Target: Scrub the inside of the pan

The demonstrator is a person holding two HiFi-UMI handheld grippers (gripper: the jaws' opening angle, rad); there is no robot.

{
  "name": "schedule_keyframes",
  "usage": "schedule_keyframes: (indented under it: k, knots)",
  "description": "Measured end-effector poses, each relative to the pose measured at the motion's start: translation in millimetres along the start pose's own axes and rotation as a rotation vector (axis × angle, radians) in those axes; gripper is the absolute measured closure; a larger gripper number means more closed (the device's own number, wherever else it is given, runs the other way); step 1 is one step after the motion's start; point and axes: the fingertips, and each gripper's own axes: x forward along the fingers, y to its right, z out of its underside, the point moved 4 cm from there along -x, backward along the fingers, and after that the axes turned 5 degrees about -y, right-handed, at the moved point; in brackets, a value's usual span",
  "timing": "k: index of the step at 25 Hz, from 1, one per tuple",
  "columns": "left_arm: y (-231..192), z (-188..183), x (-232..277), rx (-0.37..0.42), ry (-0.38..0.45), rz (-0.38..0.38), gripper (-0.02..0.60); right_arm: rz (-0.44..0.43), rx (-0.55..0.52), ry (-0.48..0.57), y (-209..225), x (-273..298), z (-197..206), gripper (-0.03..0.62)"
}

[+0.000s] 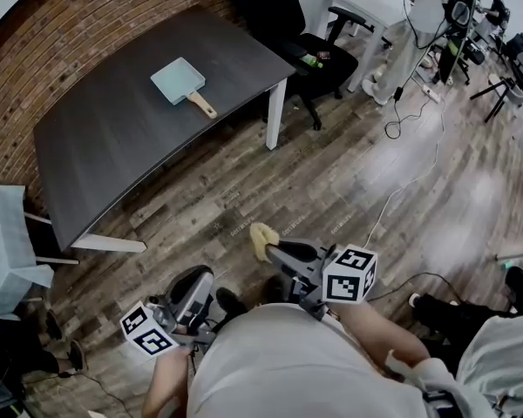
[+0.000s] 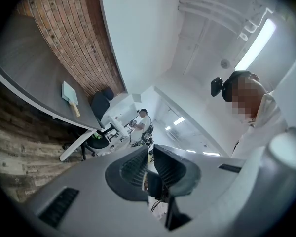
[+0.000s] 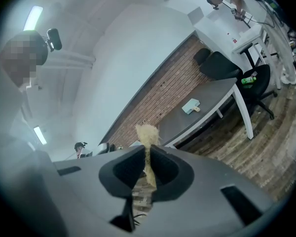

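Observation:
A pale blue square pan with a wooden handle lies on the dark grey table, far ahead of both grippers. The same pan is small in the left gripper view, and small again as the pan in the right gripper view. My right gripper is held near my body over the floor, shut on a yellowish scrubber; the scrubber sticks out between its jaws. The left gripper is low at my left, shut with nothing in it.
Black office chairs stand by the table's right end. A white desk and a person are at the back right, with cables across the wooden floor. Brick wall behind the table. A light blue cloth hangs at left.

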Motion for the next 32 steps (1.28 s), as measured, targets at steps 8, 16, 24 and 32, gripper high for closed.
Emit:
schedule_keyframes:
  k: [8,16,24,32]
  knots:
    - [-2.7,5.3,23.6,-0.012,0.028,-0.066,0.54,-0.018,0.009,-0.045,27.7,-13.6,-5.1,0.557]
    - [-41.0,-13.7,25.0,-0.046,0.044,-0.093,0.54,-0.002,0.028,-0.078,50.0,12.7,-16.3,0.557]
    - [-118.0,-76.2,40.4,-0.093,0.04,-0.045,0.54,0.055,0.029,-0.081,73.9,80.9,-63.3,0.557]
    - [-194.0,-138.8,50.2,-0.119,-0.008,-0.05,0.528,0.137,0.018,-0.028,97.1,142.4,-128.5,0.557]
